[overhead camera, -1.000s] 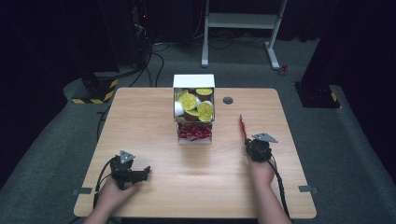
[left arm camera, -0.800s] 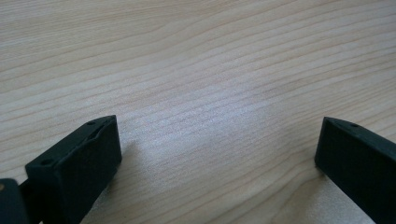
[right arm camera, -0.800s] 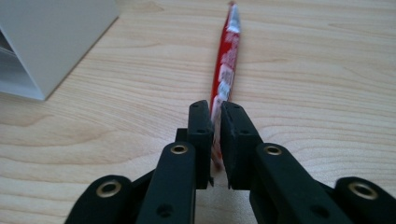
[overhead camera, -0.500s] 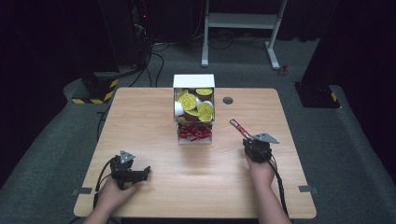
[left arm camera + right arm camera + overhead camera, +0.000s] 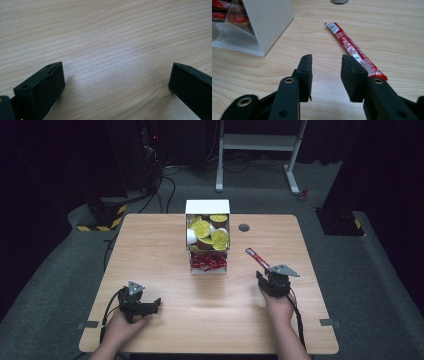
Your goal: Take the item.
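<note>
Glossy red stick packet (image 5: 353,50) now lies flat, released on woodgrain table (image 5: 399,30).

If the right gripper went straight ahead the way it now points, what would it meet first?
Probably bare table: the right gripper is open, the red stick packet lies just beside its line and the white dispenser box well off it.

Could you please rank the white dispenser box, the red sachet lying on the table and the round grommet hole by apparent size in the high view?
1. White dispenser box, clearly largest.
2. Red sachet, long but thin, part of it behind the right tool.
3. Grommet hole, smallest.
</note>
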